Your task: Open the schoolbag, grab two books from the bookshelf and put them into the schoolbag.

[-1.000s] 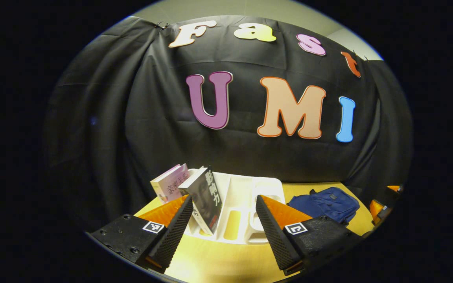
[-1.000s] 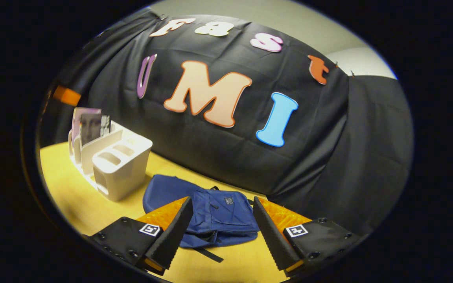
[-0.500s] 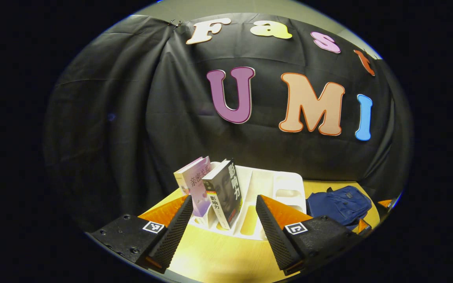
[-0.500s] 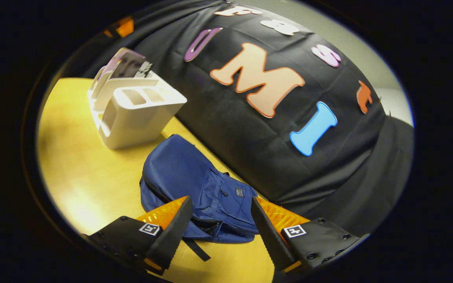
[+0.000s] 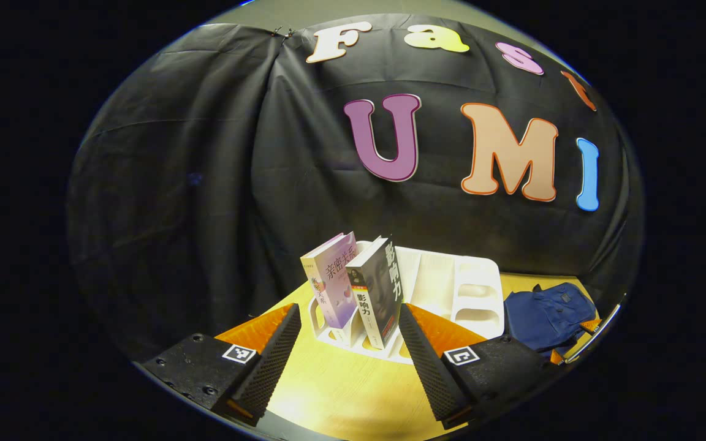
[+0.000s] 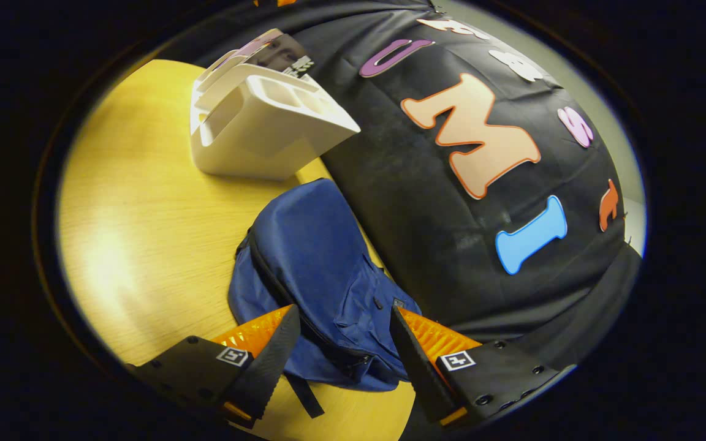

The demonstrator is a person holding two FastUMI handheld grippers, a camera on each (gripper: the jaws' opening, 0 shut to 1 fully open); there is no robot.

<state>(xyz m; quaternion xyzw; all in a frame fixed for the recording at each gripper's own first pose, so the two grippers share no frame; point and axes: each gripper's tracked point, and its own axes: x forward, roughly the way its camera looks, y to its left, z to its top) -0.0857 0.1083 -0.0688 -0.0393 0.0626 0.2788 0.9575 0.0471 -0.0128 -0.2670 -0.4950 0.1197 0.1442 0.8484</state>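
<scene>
Your first job is the bag (image 6: 319,269), and it looks unopened: it lies flat on the table (image 6: 144,202), and the zipper seam running down its left edge reads as closed, though you cannot make out the pull from here. Your right gripper (image 6: 341,349) hangs just above the bag's near end with its fingers spread wide and nothing between them. Before you commit, find the zipper pull. It is probably where the seam ends near 6 o'clock in the right gripper view, just above the loose strap (image 6: 304,395). Come down slowly, close on the tab alone, not on folds of cloth, and draw along the seam rather than up, or the soft bag will lift and slide. Your left gripper (image 5: 348,349) is also wide open and empty, aimed at the shelf (image 5: 445,282) at about 6 o'clock in its view, with two books standing in its left slots: a pale book (image 5: 331,282) and a dark book (image 5: 380,291) touching it on the right. The bag sits at about 4 o'clock there, just beside the shelf. Consider using that left gripper to pin the bag while the right pulls; the books can wait. Watch that neither gripper bumps the shelf, since the books only lean.
</scene>
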